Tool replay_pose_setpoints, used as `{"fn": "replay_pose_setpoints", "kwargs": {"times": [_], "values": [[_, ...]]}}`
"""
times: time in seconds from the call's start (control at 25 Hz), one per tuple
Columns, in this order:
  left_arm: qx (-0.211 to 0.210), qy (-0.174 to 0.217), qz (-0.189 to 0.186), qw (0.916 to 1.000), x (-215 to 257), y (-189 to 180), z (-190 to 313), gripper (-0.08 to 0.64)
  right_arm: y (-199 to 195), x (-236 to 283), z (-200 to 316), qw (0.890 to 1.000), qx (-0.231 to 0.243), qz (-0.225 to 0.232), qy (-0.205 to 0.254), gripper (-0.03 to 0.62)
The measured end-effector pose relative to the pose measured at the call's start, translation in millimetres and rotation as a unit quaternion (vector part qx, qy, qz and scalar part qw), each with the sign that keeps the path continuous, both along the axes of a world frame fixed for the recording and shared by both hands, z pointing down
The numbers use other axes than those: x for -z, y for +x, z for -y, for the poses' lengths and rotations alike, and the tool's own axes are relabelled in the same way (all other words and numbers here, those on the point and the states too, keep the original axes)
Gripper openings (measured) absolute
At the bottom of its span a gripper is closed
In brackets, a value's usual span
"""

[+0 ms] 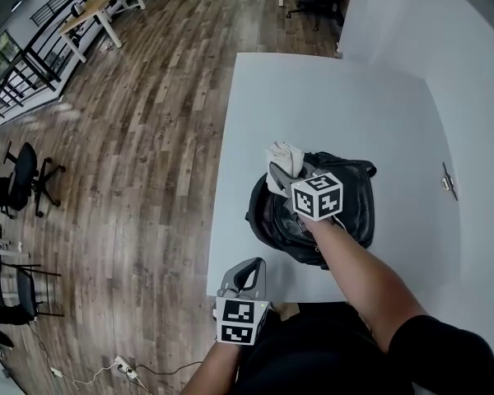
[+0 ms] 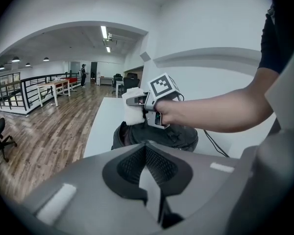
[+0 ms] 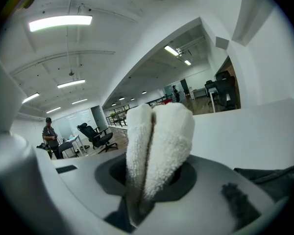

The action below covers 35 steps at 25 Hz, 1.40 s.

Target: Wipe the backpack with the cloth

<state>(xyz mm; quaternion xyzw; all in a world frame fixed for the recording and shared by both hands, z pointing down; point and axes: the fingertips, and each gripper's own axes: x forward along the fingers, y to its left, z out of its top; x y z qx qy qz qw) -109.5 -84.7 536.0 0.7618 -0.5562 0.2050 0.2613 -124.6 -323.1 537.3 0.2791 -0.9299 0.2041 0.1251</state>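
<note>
At the near edge of the white table (image 1: 337, 97), my left gripper (image 1: 249, 271) hangs with jaws together on nothing, kept clear, I judge. Beyond it, my right gripper (image 1: 281, 175) is clamped on the folded white terry cloth (image 1: 286, 156), which it holds over the black soft backpack (image 1: 267, 214), ready for wiping. The backpack sits near the table's front-left edge, with bare tabletop beyond.

My left gripper (image 1: 244, 276) is grey moulded plastic, darker and meshed inside the fingers (image 1: 253, 268). Behind the fingers sits a white cube (image 1: 240, 322) printed with black square markers. The right gripper (image 1: 278, 174) carries a matching one. Further back I see a short black sleeve (image 1: 441, 349).
</note>
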Motion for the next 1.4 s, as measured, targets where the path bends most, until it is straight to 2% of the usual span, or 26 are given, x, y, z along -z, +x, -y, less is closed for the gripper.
{"fn": "replay_pose_setpoints", "kwargs": {"times": [0.16,0.36,1.4], "values": [[0.012,0.007,-0.005,0.9999,3,-4,12,0.008,3,-3,6,1.0,0.001,-0.002,0.003,0.084],[0.001,0.004,-0.006,1.0,1,0,19,0.008,15,-7,13,1.0,-0.009,-0.006,0.002,0.084],[-0.065,0.007,-0.016,0.9977,-2,51,47,0.008,146,6,52,0.992,-0.123,-0.014,0.027,0.084]]}}
